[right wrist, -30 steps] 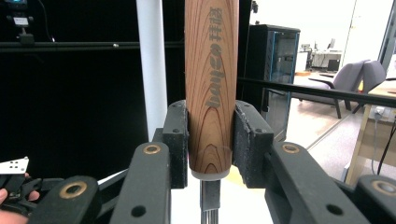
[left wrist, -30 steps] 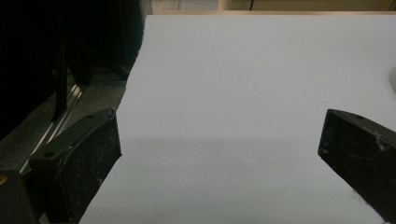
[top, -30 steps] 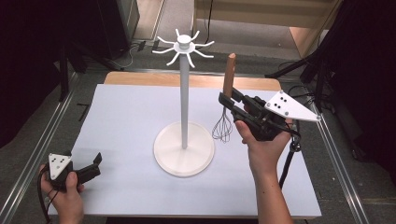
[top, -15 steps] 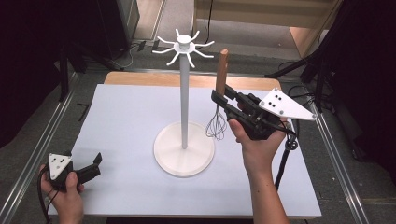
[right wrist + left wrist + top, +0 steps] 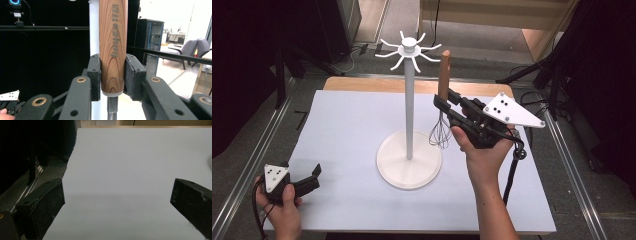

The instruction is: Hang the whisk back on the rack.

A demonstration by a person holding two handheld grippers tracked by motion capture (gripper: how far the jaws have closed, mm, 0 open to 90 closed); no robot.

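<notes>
A whisk with a wooden handle [image 5: 444, 74] and dark wire head [image 5: 440, 134] hangs upright above the table, right of a white stand [image 5: 409, 100] whose pole carries curved hooks [image 5: 408, 49] at the top. My right gripper [image 5: 443, 103] is shut on the handle's lower end; in the right gripper view the wooden handle [image 5: 113, 45] is clamped between both pads, with the white pole [image 5: 94, 30] just behind it. My left gripper [image 5: 314, 177] rests at the table's front left corner, open and holding nothing; its jaws [image 5: 117, 202] stand wide apart over the white sheet.
The stand's round white base [image 5: 409, 167] sits mid-table on a white sheet [image 5: 347, 130]. Metal rails [image 5: 259, 155] run along both table sides. A black cable [image 5: 511, 175] trails from the right gripper. Dark equipment stands beyond the table.
My right gripper has lifted the whisk and carried it left, closer to the stand's pole. The left gripper has stayed still.
</notes>
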